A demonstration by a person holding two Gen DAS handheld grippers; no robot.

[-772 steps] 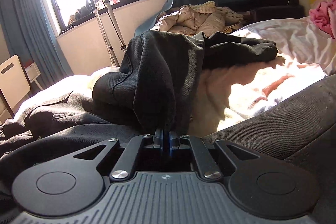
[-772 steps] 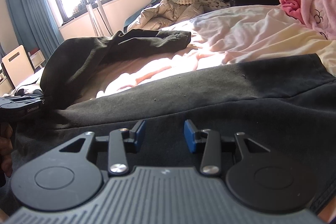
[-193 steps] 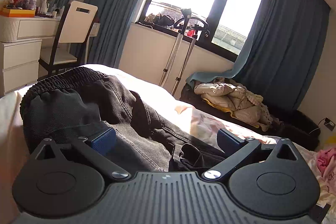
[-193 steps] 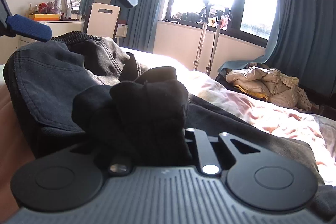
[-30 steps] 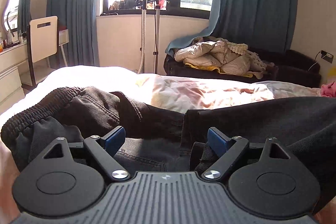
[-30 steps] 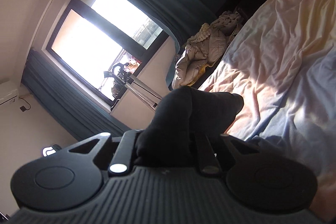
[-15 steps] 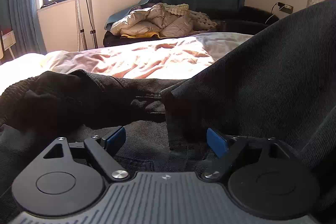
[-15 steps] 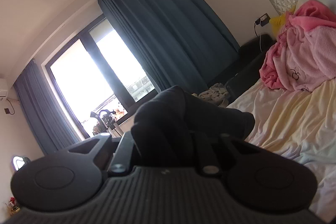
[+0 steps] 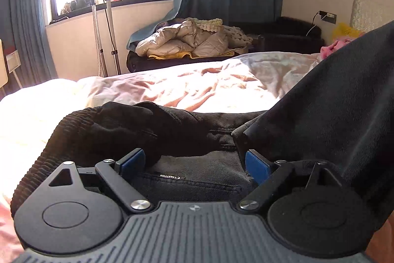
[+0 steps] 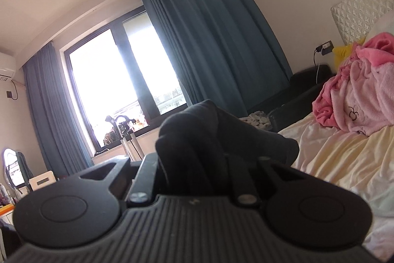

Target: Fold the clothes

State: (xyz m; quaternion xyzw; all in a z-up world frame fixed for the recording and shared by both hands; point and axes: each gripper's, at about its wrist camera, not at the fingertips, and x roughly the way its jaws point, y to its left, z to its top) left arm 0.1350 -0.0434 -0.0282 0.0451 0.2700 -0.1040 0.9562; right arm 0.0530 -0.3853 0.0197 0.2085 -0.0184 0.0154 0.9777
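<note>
Black trousers (image 9: 187,171) lie on the bed, ribbed waistband at the left, a small label showing between my fingers. My left gripper (image 9: 194,164) is open and rests low over the trousers near the waistband. A trouser leg (image 9: 339,100) rises steeply at the right, held up off the bed. In the right wrist view my right gripper (image 10: 194,164) is shut on a bunched fold of the black trousers (image 10: 197,134), lifted high above the bed; its fingertips are hidden by the cloth.
The bed sheet (image 9: 197,88) is pale and rumpled. A pink blanket (image 10: 357,95) lies by the headboard. A dark sofa with a beige quilted coat (image 9: 187,41) stands under the window. A garment steamer stand (image 9: 103,24) stands by the wall.
My right gripper has swung the held trouser leg up and over and now sits level. My left gripper has stayed open on the trousers and turned slightly left.
</note>
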